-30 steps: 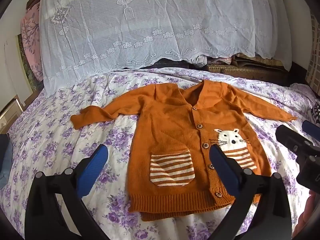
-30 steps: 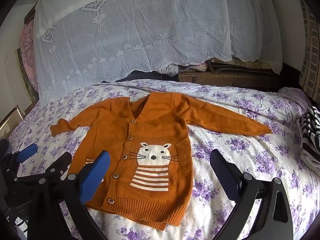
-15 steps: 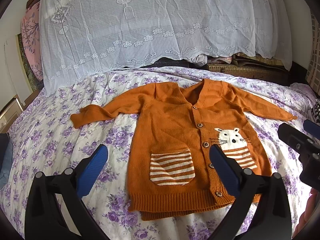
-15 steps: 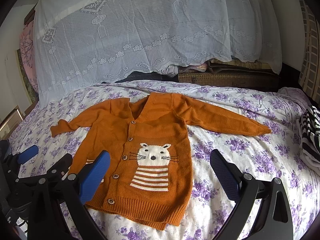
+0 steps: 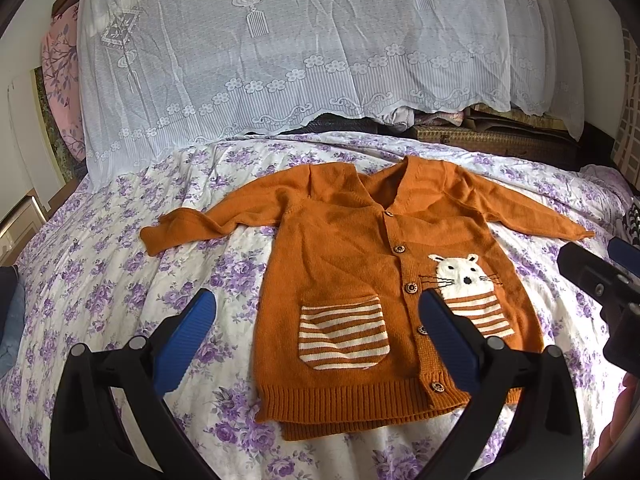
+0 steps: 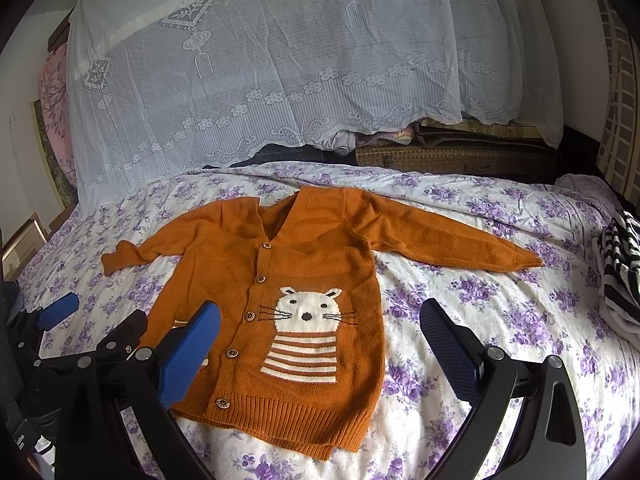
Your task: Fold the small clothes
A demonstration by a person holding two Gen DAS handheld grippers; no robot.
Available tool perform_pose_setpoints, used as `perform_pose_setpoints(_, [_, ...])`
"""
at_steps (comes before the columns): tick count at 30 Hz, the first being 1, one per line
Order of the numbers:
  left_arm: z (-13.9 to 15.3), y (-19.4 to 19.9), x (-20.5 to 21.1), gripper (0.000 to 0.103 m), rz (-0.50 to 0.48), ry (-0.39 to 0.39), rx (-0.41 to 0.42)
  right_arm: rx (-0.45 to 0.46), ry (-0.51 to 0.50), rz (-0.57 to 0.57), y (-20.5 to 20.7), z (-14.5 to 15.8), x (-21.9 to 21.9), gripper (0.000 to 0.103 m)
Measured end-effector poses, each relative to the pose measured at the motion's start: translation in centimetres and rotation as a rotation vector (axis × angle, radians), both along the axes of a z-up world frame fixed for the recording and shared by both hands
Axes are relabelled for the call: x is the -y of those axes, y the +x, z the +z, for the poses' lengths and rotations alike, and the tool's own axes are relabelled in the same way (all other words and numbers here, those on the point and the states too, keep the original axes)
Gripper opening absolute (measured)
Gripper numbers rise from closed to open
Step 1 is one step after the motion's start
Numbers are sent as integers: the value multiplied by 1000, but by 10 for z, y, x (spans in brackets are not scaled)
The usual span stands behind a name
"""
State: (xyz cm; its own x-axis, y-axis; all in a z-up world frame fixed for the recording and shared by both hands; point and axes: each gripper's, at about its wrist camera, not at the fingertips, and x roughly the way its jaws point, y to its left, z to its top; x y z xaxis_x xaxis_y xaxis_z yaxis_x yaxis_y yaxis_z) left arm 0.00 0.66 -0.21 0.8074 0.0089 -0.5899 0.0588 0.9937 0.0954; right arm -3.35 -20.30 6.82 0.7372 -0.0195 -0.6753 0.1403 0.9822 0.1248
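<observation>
A small orange knit cardigan point(image 5: 344, 264) point(image 6: 320, 256) lies flat and buttoned on the bed, both sleeves spread out to the sides. It has a white cat face on one side and a striped pocket point(image 5: 342, 332) on the other. My left gripper point(image 5: 316, 320) hovers open above the hem, its blue fingers point(image 5: 188, 332) wide apart, with nothing between them. My right gripper point(image 6: 320, 340) is open too, over the cardigan's lower right half. Each gripper shows at the edge of the other's view: the right gripper point(image 5: 600, 280) and the left gripper point(image 6: 92, 344).
The bed has a white sheet with purple flowers point(image 5: 100, 280) point(image 6: 500, 320). A white lace cloth point(image 5: 280, 60) hangs over piled things behind it. A folded black-and-white striped garment point(image 6: 618, 268) lies at the bed's right edge. A woven box point(image 6: 460, 160) sits behind.
Both grippers have drifted slightly; the cardigan lies as before and both grippers stay open.
</observation>
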Motion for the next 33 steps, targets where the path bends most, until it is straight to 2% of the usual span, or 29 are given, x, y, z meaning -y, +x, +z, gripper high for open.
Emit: perform_pose_setpoints(33, [-1, -2, -2, 99, 0, 1, -4, 2, 3, -1, 0, 1, 1, 100])
